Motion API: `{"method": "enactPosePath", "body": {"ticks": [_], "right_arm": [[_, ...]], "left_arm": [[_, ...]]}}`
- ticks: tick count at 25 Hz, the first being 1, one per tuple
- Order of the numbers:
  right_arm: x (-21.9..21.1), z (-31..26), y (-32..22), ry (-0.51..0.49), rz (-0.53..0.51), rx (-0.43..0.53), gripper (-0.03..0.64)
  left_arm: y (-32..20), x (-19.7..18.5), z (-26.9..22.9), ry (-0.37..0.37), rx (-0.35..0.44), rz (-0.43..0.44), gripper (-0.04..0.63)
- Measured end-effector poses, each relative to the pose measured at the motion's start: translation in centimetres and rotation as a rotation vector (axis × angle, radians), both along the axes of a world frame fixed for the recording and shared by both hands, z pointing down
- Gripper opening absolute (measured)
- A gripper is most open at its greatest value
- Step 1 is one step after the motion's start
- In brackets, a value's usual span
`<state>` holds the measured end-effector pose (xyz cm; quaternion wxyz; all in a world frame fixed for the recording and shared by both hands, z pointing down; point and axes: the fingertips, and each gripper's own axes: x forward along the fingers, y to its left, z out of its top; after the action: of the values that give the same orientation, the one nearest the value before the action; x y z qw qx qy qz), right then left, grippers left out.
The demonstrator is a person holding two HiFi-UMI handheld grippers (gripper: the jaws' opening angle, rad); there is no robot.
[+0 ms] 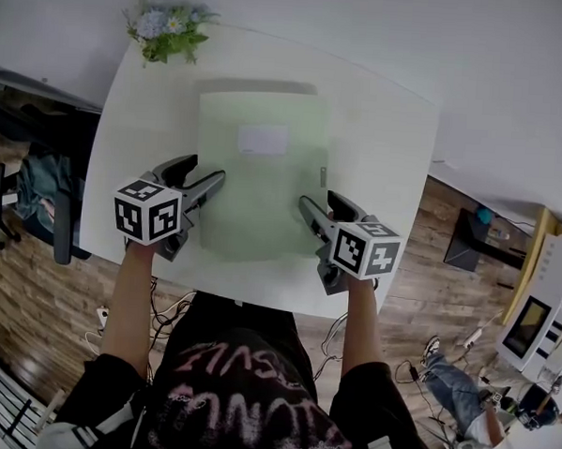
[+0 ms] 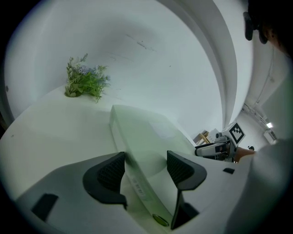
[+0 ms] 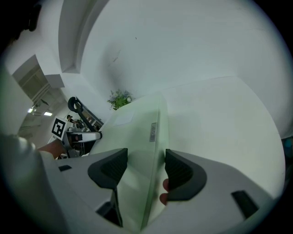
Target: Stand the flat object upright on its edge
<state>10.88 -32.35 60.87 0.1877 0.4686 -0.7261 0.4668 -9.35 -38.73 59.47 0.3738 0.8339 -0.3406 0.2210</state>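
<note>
Surface [image 1: 380, 130]: white and smooth-looking. I judge this the main hazard: when one long side rises, the bottom edge may skate away instead of pivoting.

Folder [image 1: 260, 185]: pale green and thin, lying flat mid-surface with its long sides running away from me and a white label [image 1: 263, 139] toward the far end. It looks bendy. Gripped only at the sides it may bow, and on so narrow an edge it may topple once let go.

Left tongs [image 1: 204, 173]: wide apart, straddling the folder's left edge, with the pads not pressing.

Right tongs [image 1: 320, 204]: also wide apart, with the right edge between them and not pinched. If one pair bites before the other, or deeper, I'd expect the folder to twist or slip out.

Flowers [image 1: 167, 30]: a small bunch at the far left corner, well apart from the folder. They matter only if the folder falls away from me. Nothing else stands on the surface, so the lift path looks unobstructed.
</note>
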Motion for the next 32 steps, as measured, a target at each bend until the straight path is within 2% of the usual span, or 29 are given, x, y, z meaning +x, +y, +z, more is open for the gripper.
{"method": "enactPosePath", "body": {"ticks": [7,16,32], "right_arm": [[-0.1,0.1,-0.1,0.025,-0.034,-0.020,0.249],[-0.2,-0.1,-0.2,0.093,-0.050,0.011,0.249],[-0.1,-1.4,-0.5,0.122,-0.034,0.093,0.249]], "left_arm": [[0.0,0.0,0.1,-0.009,-0.002,-0.007,0.287],[-0.3,0.3,-0.5,-0.040,0.058,0.004,0.284],[-0.7,0.6,-2.6,-0.043,0.173,0.024,0.282]]}}
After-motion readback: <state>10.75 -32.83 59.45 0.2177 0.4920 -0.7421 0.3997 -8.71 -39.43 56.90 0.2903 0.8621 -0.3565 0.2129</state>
